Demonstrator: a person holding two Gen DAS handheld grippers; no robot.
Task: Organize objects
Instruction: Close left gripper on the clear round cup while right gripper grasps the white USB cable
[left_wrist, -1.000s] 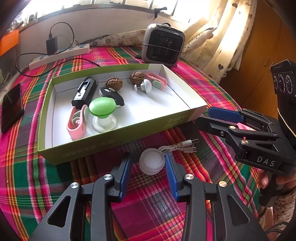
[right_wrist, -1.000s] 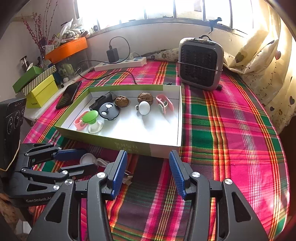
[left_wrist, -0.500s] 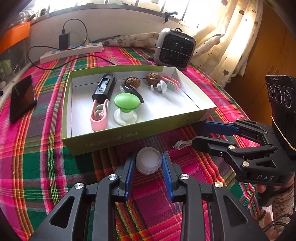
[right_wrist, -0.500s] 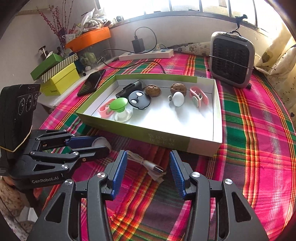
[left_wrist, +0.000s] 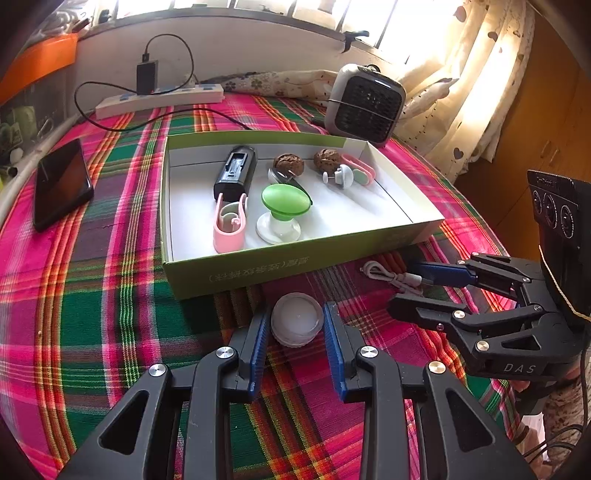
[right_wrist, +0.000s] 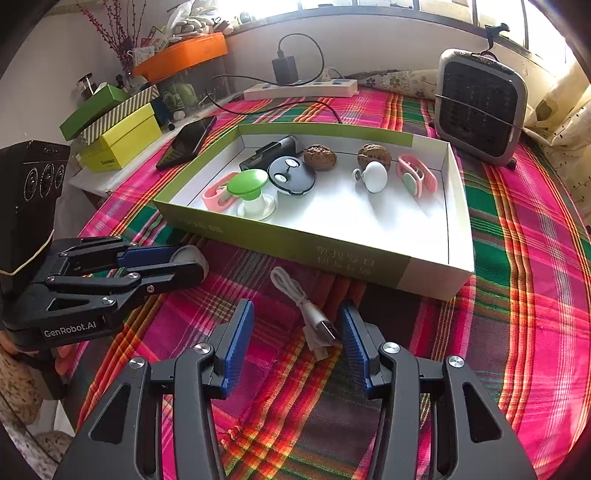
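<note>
White puck (left_wrist: 297, 319) now clamped in left tongs (left_wrist: 295, 325), right tongs (right_wrist: 297, 328) agape astride cable (right_wrist: 303, 302)

Woven plaid tablecloth (left_wrist: 92, 306), matt cardboard box (left_wrist: 295, 258)

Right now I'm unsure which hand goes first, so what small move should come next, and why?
Probably lift the left gripper and carry the white round puck over the green box's near wall. Its pads already press on the puck's sides, while the right gripper stands open around the white cable, not gripping it.
</note>
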